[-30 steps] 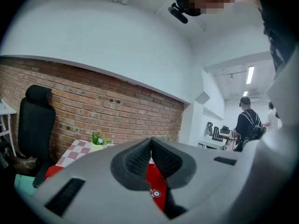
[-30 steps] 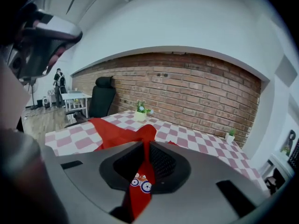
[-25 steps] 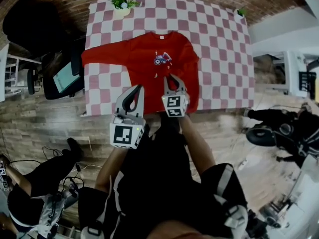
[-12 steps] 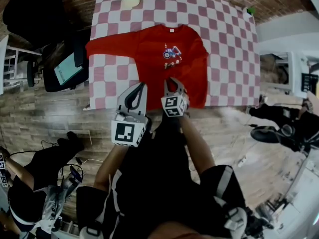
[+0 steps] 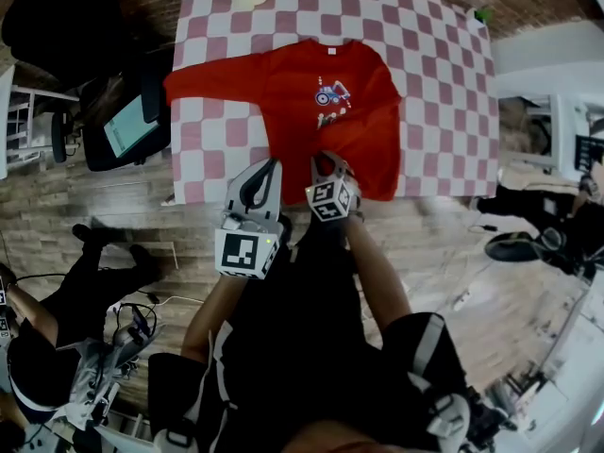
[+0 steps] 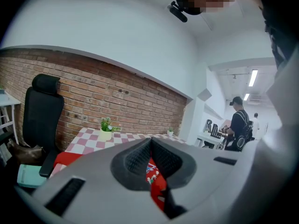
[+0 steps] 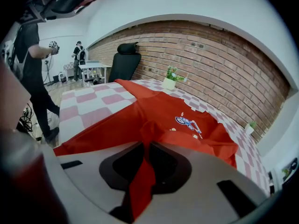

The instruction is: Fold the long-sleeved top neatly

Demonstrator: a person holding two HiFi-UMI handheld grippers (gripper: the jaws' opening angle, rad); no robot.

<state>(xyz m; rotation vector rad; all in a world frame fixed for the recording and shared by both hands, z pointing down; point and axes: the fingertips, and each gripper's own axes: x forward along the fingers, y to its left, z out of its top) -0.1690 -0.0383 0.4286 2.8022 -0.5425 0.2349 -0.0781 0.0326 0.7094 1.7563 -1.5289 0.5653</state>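
One red long-sleeved top [image 5: 316, 102] is spread face up on the checkered table [image 5: 429, 59], collar toward the brick wall and hem toward me. Its left sleeve [image 5: 208, 75] runs straight out to the table's left edge. I can't really make out the other sleeve, though it looks like it lies in along the body.

Handling-wise I'd call this light, floppy knit. It has zero stiffness, so it sags and drags wherever it isn't held. It isn't fragile and isn't slippery on ribbed pads, but one pinch only lifts a ridge and the rest trails behind. My guess is that seams and edges are the spots to grab: hem corners, cuff and shoulder. Two grip points would keep a fold line straight.

Poses now. My left claw [image 5: 267, 170] hangs over the near table edge, just left of the hem and pointing almost level. Its jaws are pressed together with nothing in them, and the red in the left gripper view is just the shirt showing beyond them.

My right claw [image 5: 327, 161] tilts steeply down at the lower part of the body. It's clamped on a pinched-up fold of red fabric, and a strip of it runs back between the pads [image 7: 161, 160].
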